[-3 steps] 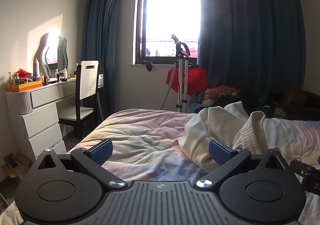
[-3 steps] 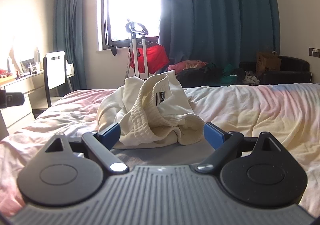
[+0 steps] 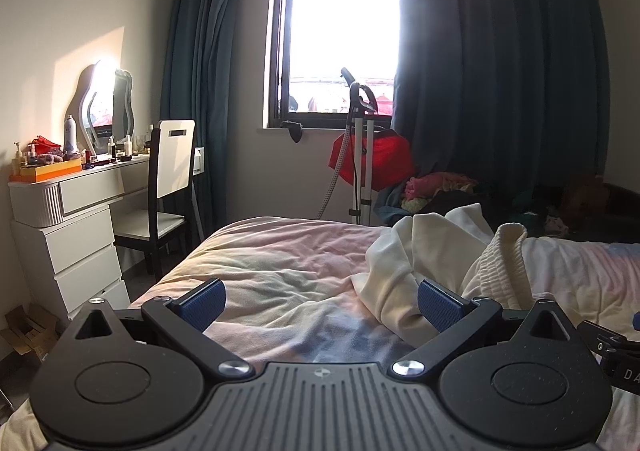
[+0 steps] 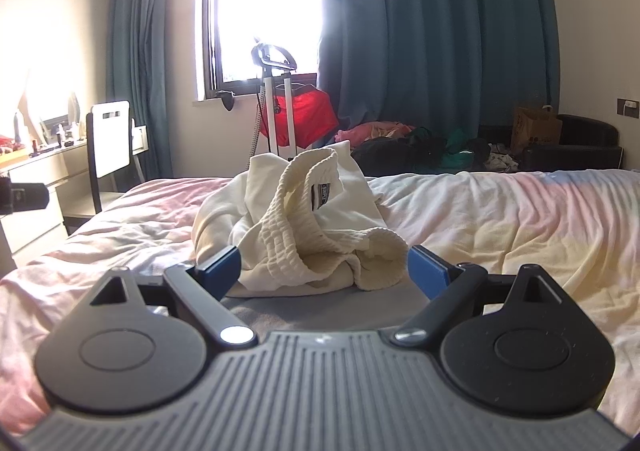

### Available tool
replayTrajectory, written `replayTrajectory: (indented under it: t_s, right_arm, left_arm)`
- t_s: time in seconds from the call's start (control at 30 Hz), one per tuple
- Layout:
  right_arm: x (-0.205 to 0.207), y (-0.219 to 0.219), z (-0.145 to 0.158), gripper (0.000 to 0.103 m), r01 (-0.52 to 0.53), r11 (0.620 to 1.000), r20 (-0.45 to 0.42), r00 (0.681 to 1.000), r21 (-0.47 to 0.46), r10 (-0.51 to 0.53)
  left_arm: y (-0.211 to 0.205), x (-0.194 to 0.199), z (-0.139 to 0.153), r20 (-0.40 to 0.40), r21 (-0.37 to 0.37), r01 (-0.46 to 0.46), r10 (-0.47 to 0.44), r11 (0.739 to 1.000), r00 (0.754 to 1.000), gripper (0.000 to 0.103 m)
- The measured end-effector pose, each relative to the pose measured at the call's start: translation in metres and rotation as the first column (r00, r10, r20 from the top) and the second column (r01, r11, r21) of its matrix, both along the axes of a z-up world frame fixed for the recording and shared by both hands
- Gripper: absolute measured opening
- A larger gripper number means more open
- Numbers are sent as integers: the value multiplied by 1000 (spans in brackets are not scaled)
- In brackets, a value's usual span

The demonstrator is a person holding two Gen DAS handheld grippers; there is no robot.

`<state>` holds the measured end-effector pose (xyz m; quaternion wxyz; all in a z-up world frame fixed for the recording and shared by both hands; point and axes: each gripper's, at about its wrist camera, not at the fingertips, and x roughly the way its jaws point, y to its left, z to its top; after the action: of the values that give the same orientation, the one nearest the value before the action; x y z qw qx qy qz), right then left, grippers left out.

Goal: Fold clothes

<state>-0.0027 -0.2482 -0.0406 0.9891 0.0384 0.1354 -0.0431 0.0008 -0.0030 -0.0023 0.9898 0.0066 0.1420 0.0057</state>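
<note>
Crumpled cream ribbed-waistband garment [image 4: 304,227] heaped on pink bed [image 4: 520,219], frame centre, dead ahead of right tongs [image 4: 324,271], nearer; off right of left tongs [image 3: 320,305]; both spread apart, empty.

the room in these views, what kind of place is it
Most likely a home bedroom. A made bed fills the foreground with a crumpled cream garment on it, a white dressing table with a mirror stands by the wall, and dark curtains frame the window.
</note>
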Motion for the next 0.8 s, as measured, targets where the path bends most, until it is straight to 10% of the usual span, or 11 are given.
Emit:
replayTrajectory:
  t_s: [0.8]
  right_arm:
    - [-3,-4,-2,92,-9,1000,-13,1000,13,9]
  left_arm:
    - [-18,9,-6,-22,20,-15,16,1000,1000,103]
